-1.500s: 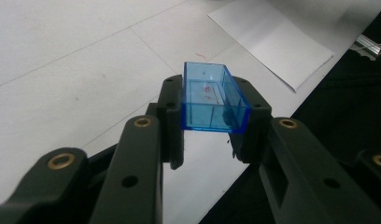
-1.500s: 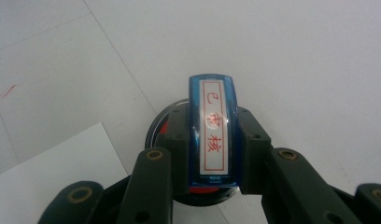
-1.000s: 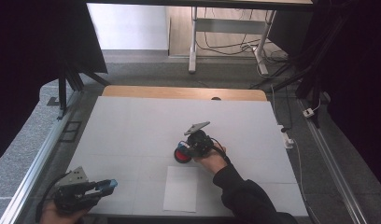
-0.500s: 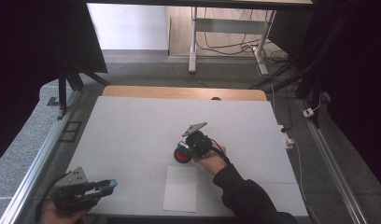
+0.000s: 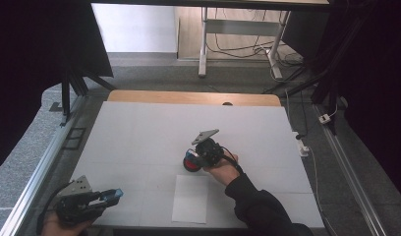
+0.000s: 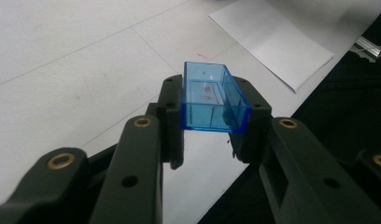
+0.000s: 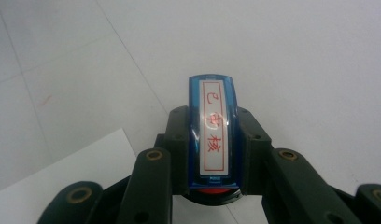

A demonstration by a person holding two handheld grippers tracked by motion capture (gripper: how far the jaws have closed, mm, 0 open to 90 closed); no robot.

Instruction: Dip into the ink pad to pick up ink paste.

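Item one, near-left corner of the desk (image 5: 139,128): left gripper (image 5: 111,195), jaws closed on a clear blue cap (image 6: 214,99), an open-topped rectangular shell with nothing in it but faint red ink smears on its inner wall; held clear of the work, probably to keep it out of the way. Item two, near edge, centre: white paper sheet (image 5: 190,198), lying flat and unmarked, likely the surface awaiting an impression. Item three, just beyond the sheet's far edge: right gripper (image 5: 191,161), jaws clamped on a blue stamp (image 7: 212,133) with a red-character label and a red base, apparently poised for stamping.
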